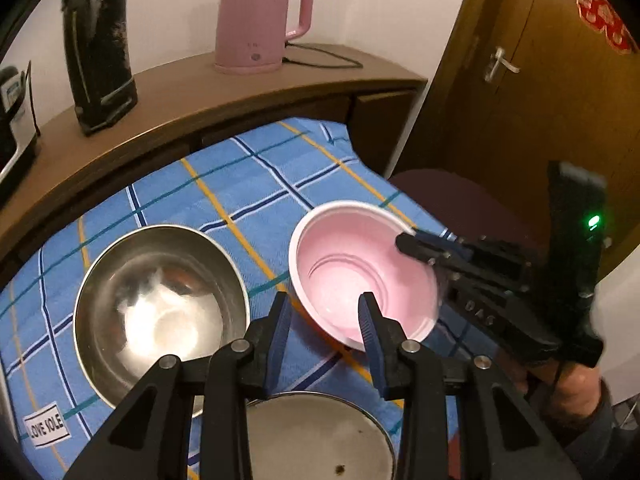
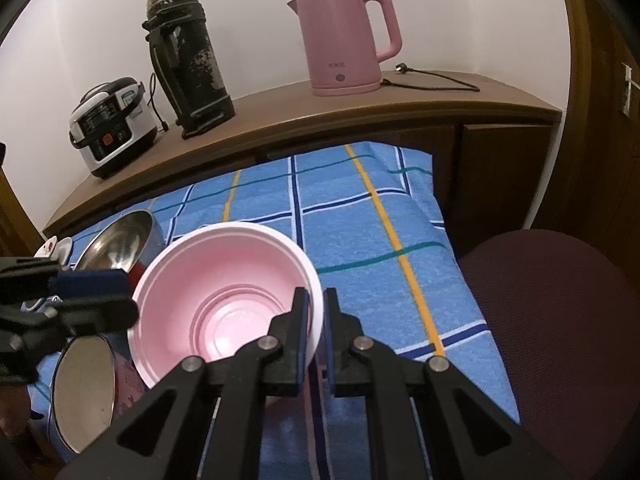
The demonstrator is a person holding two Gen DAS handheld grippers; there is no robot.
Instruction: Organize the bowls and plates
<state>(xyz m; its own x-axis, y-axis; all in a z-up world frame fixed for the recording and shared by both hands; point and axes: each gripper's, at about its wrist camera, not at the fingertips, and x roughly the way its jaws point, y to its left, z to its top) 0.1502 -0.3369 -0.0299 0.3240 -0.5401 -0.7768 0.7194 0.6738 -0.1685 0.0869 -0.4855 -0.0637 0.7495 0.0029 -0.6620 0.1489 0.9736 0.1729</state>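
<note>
The left wrist view is taken steeply downward from close above the blue checked cloth [image 1: 256,184]. The right wrist view is angled downward from the right. Shared by both: the pink bowl [image 1: 360,268] [image 2: 224,300], cloth [image 2: 360,220], pink kettle [image 1: 260,20] [image 2: 344,40].

We are seeing the plastic bowl [image 1: 362,270] lying right of the steel bowl [image 1: 160,304] on the cloth [image 1: 256,184], the kettle [image 1: 260,20] standing behind on the shelf [image 1: 172,96].
</note>
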